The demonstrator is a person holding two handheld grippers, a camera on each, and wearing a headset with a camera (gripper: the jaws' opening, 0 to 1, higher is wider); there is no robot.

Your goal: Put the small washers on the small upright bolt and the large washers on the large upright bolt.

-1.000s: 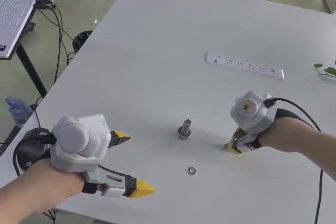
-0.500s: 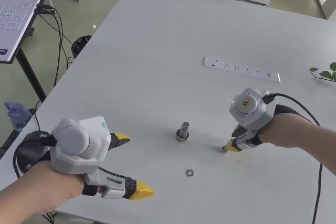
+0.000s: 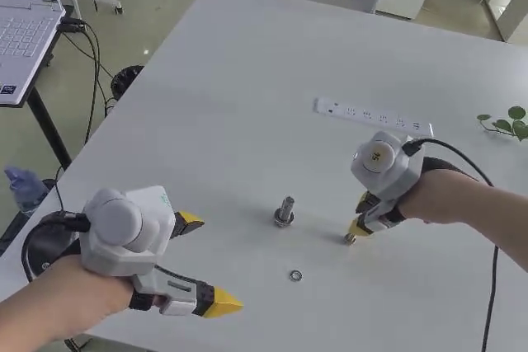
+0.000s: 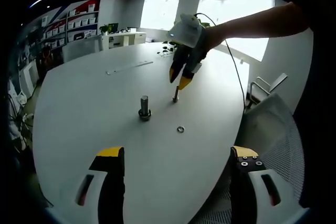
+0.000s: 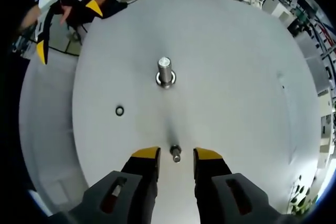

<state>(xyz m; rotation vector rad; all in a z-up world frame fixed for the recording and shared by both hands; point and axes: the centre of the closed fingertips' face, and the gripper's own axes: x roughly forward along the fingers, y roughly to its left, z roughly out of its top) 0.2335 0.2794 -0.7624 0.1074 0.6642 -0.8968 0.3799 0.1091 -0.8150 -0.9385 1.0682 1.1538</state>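
The fingers of our right gripper straddle the small bolt — spread, not touching it — while those of our left gripper gape wide over the bench.

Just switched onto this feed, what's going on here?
A person works two handheld claws at a white table. The right claw is open, its jaws either side of the small bolt. The left claw hangs open at the near edge. One washer lies loose near the large bolt.
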